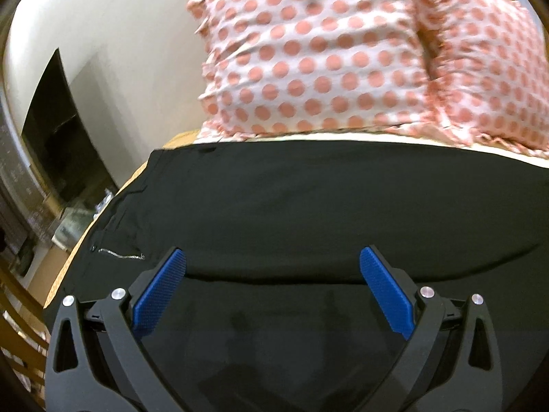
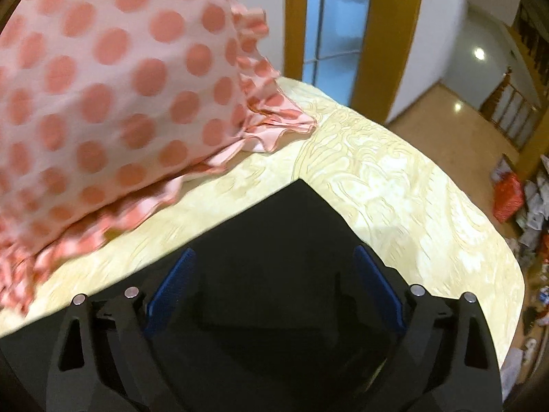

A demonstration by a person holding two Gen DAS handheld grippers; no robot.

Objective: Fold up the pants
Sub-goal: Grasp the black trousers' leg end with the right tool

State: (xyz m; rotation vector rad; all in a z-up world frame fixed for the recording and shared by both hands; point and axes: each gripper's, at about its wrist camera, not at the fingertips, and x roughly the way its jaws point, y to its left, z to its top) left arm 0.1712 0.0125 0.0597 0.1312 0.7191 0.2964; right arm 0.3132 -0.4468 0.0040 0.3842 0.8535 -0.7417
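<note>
Black pants (image 1: 308,206) lie flat on the table, with a folded edge running across just beyond my left fingertips. A zipper (image 1: 120,254) shows at their left side. My left gripper (image 1: 272,257) is open and empty, hovering low over the pants. In the right wrist view a corner of the black pants (image 2: 295,226) points away over the cream tablecloth (image 2: 394,189). My right gripper (image 2: 274,257) is open and empty above that corner.
The person in a pink polka-dot blouse (image 1: 343,51) stands right behind the table, and the blouse hem (image 2: 120,86) hangs over the cloth. The table's right edge (image 2: 514,274) drops to a floor with clutter (image 2: 528,206). A wooden door frame (image 2: 387,34) stands behind.
</note>
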